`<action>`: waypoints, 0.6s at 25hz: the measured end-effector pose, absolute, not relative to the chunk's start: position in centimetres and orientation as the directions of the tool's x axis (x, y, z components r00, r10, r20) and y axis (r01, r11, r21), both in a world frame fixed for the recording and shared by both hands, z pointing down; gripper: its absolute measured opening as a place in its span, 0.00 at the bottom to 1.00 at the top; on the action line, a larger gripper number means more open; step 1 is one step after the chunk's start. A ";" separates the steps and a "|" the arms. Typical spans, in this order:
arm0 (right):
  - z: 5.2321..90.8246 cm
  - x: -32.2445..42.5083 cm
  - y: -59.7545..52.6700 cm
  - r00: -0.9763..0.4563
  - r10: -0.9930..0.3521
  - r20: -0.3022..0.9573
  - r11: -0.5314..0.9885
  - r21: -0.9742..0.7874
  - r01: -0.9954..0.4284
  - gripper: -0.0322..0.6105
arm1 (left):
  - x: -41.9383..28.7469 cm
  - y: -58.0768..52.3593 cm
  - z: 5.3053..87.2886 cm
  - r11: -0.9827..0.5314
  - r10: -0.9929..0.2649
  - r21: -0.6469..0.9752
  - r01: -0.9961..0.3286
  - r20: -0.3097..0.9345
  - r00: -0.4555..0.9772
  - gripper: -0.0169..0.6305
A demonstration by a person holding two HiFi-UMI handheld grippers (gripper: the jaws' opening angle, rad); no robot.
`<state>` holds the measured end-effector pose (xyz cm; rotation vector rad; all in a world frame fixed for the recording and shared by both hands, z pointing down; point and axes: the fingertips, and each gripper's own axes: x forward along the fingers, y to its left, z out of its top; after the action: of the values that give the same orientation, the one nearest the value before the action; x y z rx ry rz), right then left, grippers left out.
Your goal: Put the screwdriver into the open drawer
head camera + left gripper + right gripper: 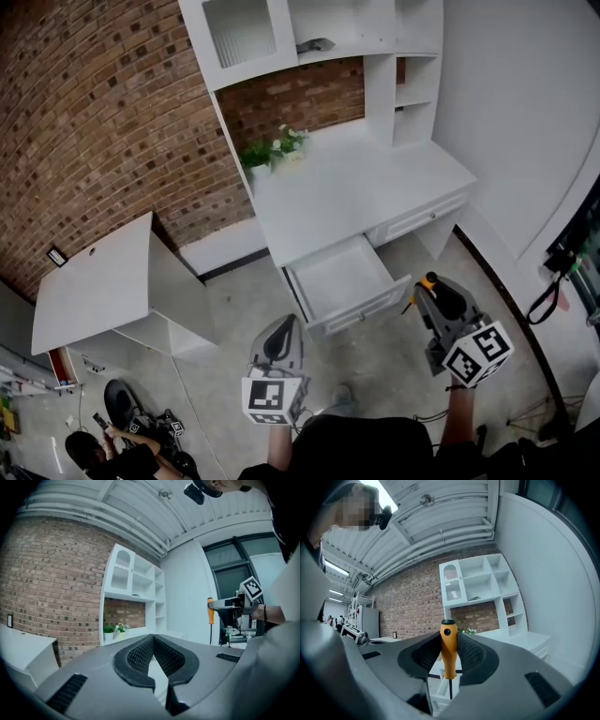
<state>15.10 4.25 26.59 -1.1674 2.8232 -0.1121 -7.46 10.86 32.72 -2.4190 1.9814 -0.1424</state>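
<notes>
The fingers of the right gripper (449,654) clamp the orange-handled screwdriver (448,645) upright, shaft down, just right of the open white desk drawer (364,307), while the left gripper (153,640), fingers closed, carries nothing.

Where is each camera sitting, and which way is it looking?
Head view: on the person's head, looking steeply down at the desk and open drawer; left gripper, right gripper and the right arm show.
Left gripper view: on the left gripper, looking level along its closed, empty fingers toward the shelves; right arm shows.
Right gripper view: on the right gripper, looking along fingers clamping the screwdriver.
Both gripper views share the brick wall and shelves.
</notes>
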 end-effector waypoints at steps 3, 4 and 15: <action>26.7 13.9 2.4 -0.706 -0.706 -0.047 0.707 -0.102 -0.700 0.23 | -8.6 8.8 32.9 -0.204 -0.978 -0.064 -0.977 0.065 0.200 0.04; 26.8 13.6 1.9 -0.706 -0.707 -0.044 0.706 -0.103 -0.700 0.23 | -8.9 8.2 33.0 -0.208 -0.977 -0.061 -0.976 0.066 0.204 0.04; 28.4 12.1 -2.6 -0.669 -0.743 -0.011 0.664 -0.126 -0.737 0.23 | -8.9 2.1 34.9 -0.302 -0.949 -0.028 -0.953 0.107 0.298 0.04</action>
<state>12.11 -2.63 28.42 -1.2506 2.8096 -0.1711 -8.88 2.13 34.89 -2.5630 1.8792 -0.1635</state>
